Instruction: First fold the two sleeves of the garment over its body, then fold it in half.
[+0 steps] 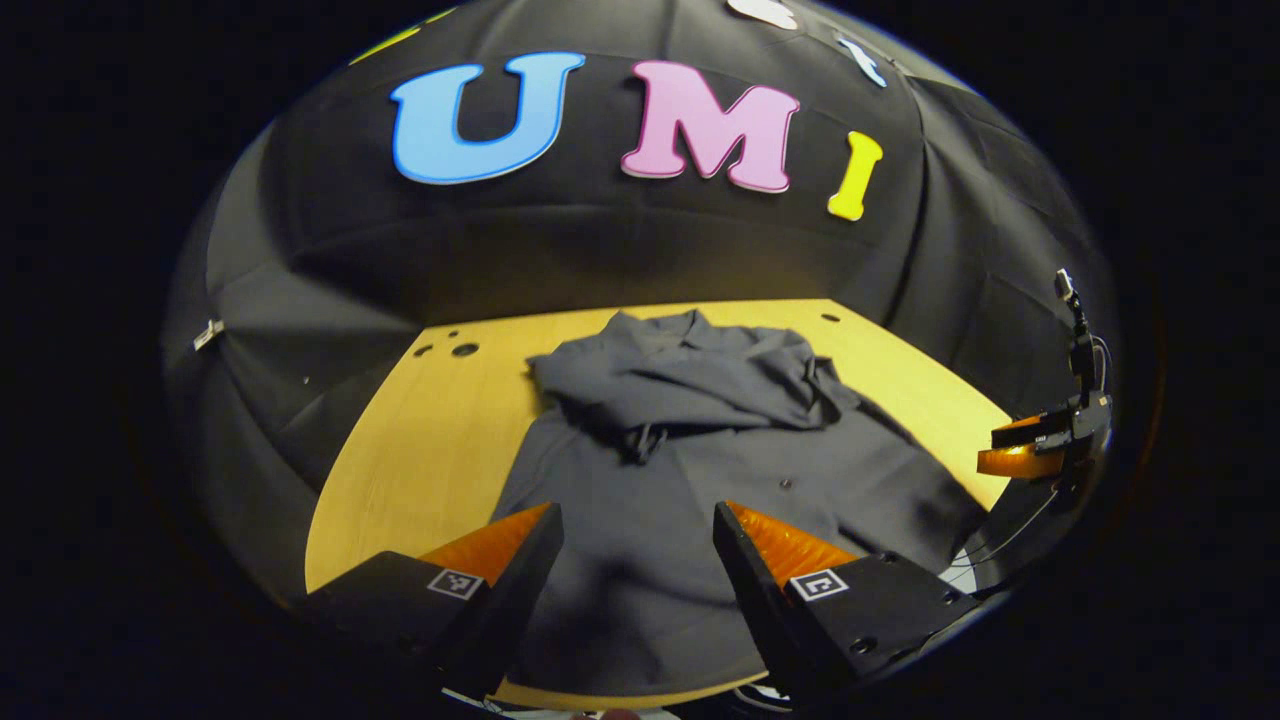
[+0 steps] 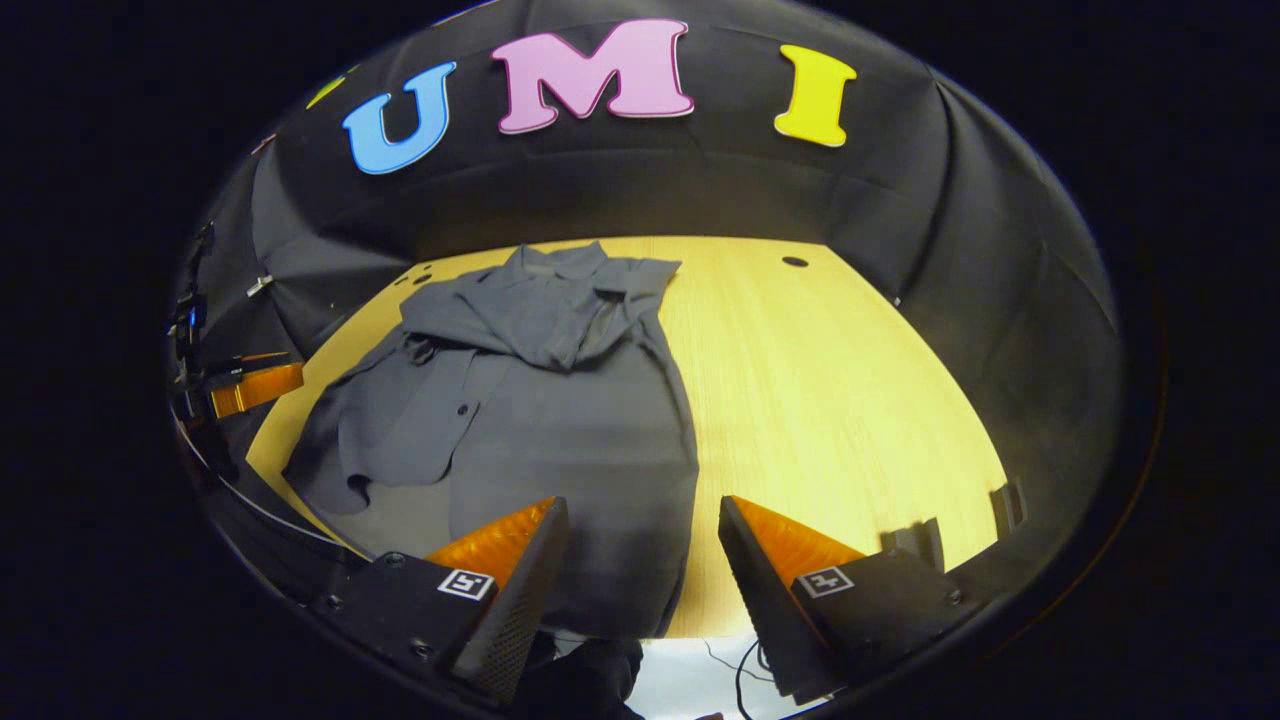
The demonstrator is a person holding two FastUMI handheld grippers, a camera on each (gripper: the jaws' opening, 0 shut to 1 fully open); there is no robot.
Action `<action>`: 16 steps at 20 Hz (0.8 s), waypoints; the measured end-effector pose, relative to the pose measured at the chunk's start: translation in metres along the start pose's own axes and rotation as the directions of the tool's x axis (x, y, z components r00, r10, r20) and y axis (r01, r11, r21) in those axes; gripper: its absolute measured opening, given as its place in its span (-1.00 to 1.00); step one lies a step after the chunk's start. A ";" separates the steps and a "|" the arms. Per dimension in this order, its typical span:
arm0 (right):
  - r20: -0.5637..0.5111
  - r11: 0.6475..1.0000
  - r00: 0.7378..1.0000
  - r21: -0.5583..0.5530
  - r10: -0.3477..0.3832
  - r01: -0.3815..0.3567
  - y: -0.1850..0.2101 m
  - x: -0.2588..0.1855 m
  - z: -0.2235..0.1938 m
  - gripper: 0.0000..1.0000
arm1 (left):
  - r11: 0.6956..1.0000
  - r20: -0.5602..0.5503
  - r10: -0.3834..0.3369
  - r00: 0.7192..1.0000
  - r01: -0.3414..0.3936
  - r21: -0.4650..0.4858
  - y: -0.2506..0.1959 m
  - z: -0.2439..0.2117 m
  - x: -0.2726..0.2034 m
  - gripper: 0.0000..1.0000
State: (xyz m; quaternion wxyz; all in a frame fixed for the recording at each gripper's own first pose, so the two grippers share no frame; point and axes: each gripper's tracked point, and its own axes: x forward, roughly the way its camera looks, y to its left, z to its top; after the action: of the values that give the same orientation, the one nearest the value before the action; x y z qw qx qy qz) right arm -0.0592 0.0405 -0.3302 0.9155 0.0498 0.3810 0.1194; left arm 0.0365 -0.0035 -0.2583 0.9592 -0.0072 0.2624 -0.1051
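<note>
Both sleeves lying bunched over garment, centre frame on table | left gripper and right gripper hovering wide open, holding nothing | remaining, seemingly: folding in half

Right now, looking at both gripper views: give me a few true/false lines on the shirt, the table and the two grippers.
1. The shirt lies on the wooden table. True.
2. The left gripper is shut on the shirt's hem. False: its fingers stand apart above the cloth, gripping nothing.
3. Both sleeves are folded over the upper part of the shirt. True: they lie bunched across it near the collar.
4. The shirt is already folded in half. False: its lower part is spread out flat toward the near edge.
5. The right gripper is open. True.
6. The shirt is bright red. False: it is dark grey.
</note>
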 end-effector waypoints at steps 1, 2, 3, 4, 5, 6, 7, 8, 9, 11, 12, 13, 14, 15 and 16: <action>-0.016 1.000 1.000 0.003 -0.007 0.007 0.001 0.000 -0.008 0.87 | 1.000 -0.025 0.015 1.000 -0.015 -0.007 0.009 -0.015 -0.003 0.91; -0.032 1.000 0.999 0.010 -0.012 0.012 0.002 0.001 -0.015 0.87 | 0.999 -0.046 0.031 0.998 -0.032 -0.011 0.018 -0.027 -0.007 0.91; -0.043 1.000 0.999 0.019 -0.021 0.022 0.003 0.001 -0.020 0.87 | 0.999 -0.065 0.044 0.997 -0.045 -0.014 0.025 -0.039 -0.008 0.91; -0.053 0.999 0.998 0.030 -0.029 0.031 0.003 0.002 -0.025 0.87 | 0.998 -0.083 0.051 0.995 -0.053 -0.018 0.030 -0.048 -0.009 0.91; -0.065 0.998 0.997 0.042 -0.039 0.041 0.003 0.004 -0.030 0.87 | 0.998 -0.100 0.058 0.993 -0.060 -0.018 0.035 -0.058 -0.011 0.90; -0.073 0.998 0.996 0.048 -0.044 0.047 0.004 0.005 -0.033 0.87 | 0.998 -0.118 0.063 0.991 -0.066 -0.019 0.039 -0.067 -0.012 0.90; -0.083 0.997 0.995 0.050 -0.052 0.056 0.003 0.005 -0.037 0.87 | 0.997 -0.136 0.070 0.988 -0.073 -0.018 0.043 -0.077 -0.011 0.91; -0.090 0.997 0.994 0.053 -0.057 0.062 0.004 0.005 -0.040 0.87 | 0.996 -0.156 0.078 0.985 -0.082 -0.018 0.048 -0.085 -0.010 0.91; -0.097 0.996 0.993 0.056 -0.061 0.067 0.005 0.006 -0.043 0.87 | 0.995 -0.177 0.089 0.980 -0.094 -0.018 0.054 -0.095 -0.009 0.91; -0.114 0.996 0.992 0.064 -0.058 0.066 0.008 0.012 -0.048 0.87 | 0.993 -0.230 0.099 0.968 -0.112 -0.043 0.060 -0.113 -0.005 0.91; -0.124 0.996 0.991 0.063 -0.056 0.064 0.010 0.017 -0.052 0.87 | 0.991 -0.260 0.102 0.960 -0.122 -0.061 0.062 -0.121 -0.004 0.91; -0.130 0.996 0.990 0.060 -0.053 0.061 0.013 0.022 -0.054 0.87 | 0.988 -0.286 0.107 0.952 -0.133 -0.074 0.065 -0.129 -0.004 0.91; -0.140 0.997 0.989 0.052 -0.052 0.059 0.017 0.026 -0.056 0.87 | 0.988 -0.277 0.111 0.955 -0.137 -0.075 0.066 -0.126 0.002 0.91; -0.152 0.997 0.987 0.038 -0.060 0.067 0.018 0.030 -0.059 0.87 | 0.989 -0.276 0.106 0.955 -0.129 -0.066 0.062 -0.123 0.005 0.96; -0.186 0.997 0.980 0.019 -0.068 0.072 0.019 0.034 -0.068 0.89 | 0.992 -0.295 0.097 0.951 -0.118 -0.054 0.059 -0.126 0.007 0.94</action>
State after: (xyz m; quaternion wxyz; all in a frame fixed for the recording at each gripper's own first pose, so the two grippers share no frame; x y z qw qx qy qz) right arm -0.0876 0.0676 -0.3977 0.8789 0.0368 0.4677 0.0863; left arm -0.0094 0.0576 -0.3744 0.9135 -0.0114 0.4043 -0.0433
